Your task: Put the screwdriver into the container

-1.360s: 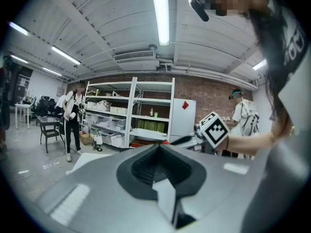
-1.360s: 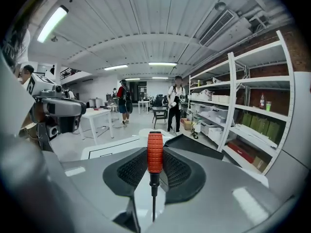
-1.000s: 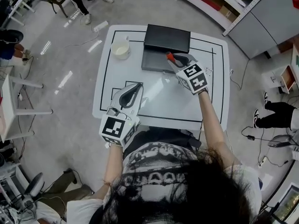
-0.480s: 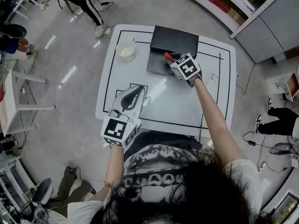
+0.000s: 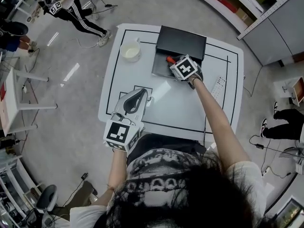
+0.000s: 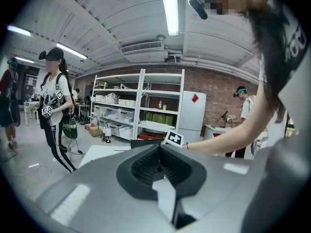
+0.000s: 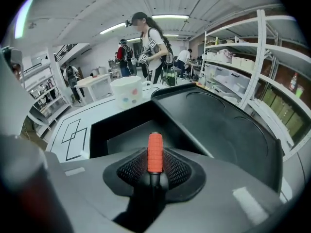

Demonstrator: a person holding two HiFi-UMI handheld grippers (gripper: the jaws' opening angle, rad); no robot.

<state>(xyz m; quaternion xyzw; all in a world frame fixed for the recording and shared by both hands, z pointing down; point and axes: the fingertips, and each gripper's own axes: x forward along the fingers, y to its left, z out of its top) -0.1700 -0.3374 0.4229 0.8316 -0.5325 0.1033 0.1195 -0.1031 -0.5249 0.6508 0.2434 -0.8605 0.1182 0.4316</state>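
Right gripper view: found the right gripper [image 7: 154, 176] clamped on the screwdriver [image 7: 155, 152], with the pads kept partly apart by its thickness. Noted the orange ribbed handle projecting forward out of the jaws, with the rest of the tool buried between the pads and out of sight. Recorded the handle end poised over the near wall of the black container [image 7: 109, 130], in line with its open cavity. Could not establish contact between screwdriver and container from any view.

Head view: confirmed the right gripper [image 5: 175, 63] at the near right edge of the container [image 5: 159, 70], with the orange end of the screwdriver [image 5: 169, 59] showing just beyond the jaws, over the tray and close to the lid [image 5: 183, 41]. Noted the lid lying open and flat on the far side of the tray. Placed the container at the far middle of the white table [image 5: 180, 106], with a white cup [image 5: 130, 50] just to its left.

Left gripper view: found the left gripper [image 6: 160, 164] with its jaws together along a centre seam and nothing between them. Located the same gripper [image 5: 138, 98] in the head view over the near left part of the table, well apart from both container and screwdriver.
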